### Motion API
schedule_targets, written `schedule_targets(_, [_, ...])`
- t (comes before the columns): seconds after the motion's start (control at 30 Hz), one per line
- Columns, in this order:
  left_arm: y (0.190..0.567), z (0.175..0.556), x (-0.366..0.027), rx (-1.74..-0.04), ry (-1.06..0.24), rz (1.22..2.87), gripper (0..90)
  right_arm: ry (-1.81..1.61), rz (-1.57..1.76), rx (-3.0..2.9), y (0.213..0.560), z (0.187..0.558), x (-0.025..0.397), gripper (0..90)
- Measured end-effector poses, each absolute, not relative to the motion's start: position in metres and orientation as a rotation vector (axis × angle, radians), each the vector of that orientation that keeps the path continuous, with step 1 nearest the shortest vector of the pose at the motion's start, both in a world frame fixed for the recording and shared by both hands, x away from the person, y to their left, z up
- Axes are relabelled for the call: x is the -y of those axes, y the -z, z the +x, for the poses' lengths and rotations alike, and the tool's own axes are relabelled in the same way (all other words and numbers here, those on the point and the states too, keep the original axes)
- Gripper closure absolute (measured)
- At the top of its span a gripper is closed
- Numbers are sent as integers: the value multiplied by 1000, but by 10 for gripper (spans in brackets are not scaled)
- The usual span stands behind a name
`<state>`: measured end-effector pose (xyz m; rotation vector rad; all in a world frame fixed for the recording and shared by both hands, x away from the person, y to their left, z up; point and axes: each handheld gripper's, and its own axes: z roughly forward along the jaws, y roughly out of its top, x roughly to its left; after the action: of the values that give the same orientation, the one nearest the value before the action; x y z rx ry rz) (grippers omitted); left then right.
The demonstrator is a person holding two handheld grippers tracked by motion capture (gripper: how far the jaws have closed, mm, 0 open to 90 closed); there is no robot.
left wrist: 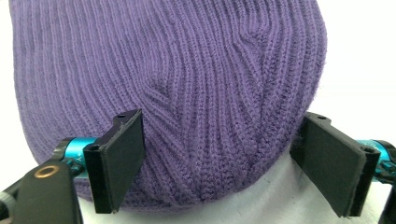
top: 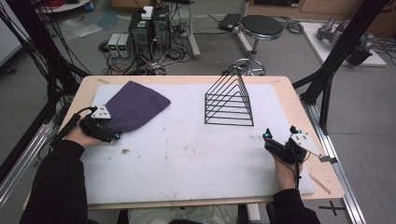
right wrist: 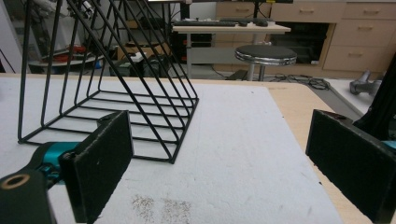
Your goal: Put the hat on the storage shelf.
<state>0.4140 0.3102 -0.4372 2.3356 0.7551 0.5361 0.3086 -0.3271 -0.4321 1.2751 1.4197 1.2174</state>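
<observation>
while both tools gape wide, the left tool [left wrist: 219, 168] straddles a ribbed purple knit hat [left wrist: 177, 88] lying flat.

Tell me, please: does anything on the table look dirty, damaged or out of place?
Only small marks: brownish stains soil the white mat near the left tool. The purple knit hat lies creased; the wire rack stands upright.

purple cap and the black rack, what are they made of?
Purple cap: soft ribbed knit, probably wool or acrylic; stitch rows and fuzzy edge show. Black rack: thin rigid wire, likely coated metal; straight rods, matte black.
</observation>
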Motion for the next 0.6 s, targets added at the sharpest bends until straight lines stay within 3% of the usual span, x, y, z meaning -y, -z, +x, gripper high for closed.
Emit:
schedule_targets(0.13, [438, 416, -312, -772, -506, 2324, 188, -1217, 1274, -1422, 432, 309, 328, 68])
schedule_targets(0.3, [437, 416, -313, -755, -471, 2317, 280, -1218, 1275, -1420, 432, 309, 328, 68])
schedule_targets(0.4, [435, 415, -311, -739, -488, 2319, 461, -1219, 1279, -1419, 432, 310, 327, 68])
schedule_targets(0.6, [434, 415, -308, -732, -596, 2319, 723, -1221, 1275, -1419, 431, 309, 328, 68])
